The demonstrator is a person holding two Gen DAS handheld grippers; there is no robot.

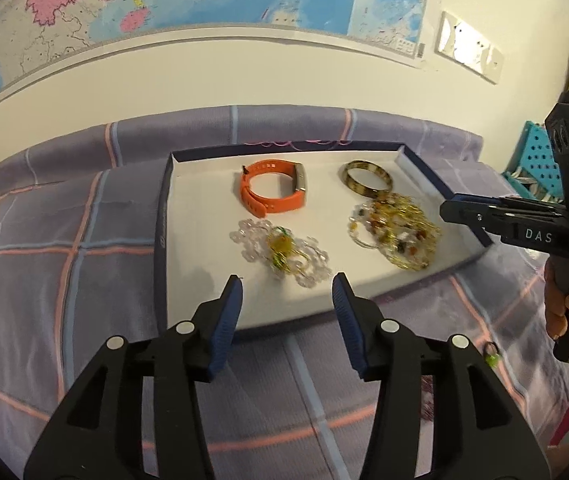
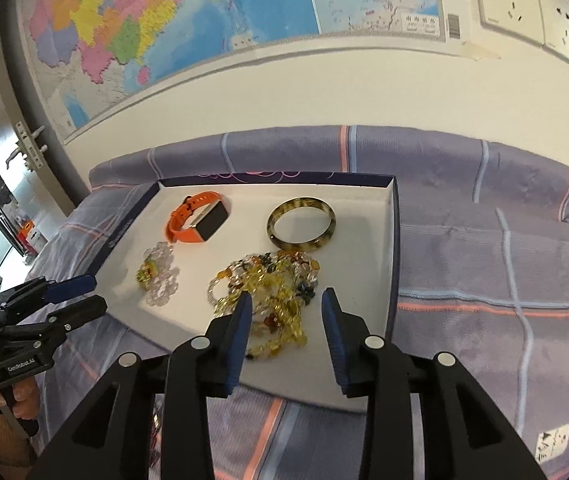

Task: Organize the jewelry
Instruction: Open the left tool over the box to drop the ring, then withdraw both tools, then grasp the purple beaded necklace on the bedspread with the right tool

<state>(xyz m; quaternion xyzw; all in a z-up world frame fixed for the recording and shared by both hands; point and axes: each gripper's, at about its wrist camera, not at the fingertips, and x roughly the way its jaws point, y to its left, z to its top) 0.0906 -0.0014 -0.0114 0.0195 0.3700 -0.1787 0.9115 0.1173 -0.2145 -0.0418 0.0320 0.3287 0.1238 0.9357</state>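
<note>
Jewelry lies in a shallow white tray (image 2: pixel 388 240) on the bed (image 2: pixel 504 280): an orange watch (image 2: pixel 198 222) far left, a brown bangle (image 2: pixel 301 227) far right, clear beads (image 2: pixel 158 276) near left, a yellow bead pile (image 2: pixel 268 300) near right. It looks nearly sorted. Next, I think, comes checking for leftovers and moving away. Both tongs, left (image 1: pixel 287 294) and right (image 2: pixel 286 312), point downward at the tray's near edge, jaws partly open and holding nothing.

Bright, soft-shadowed, fisheye-warped edges
</note>
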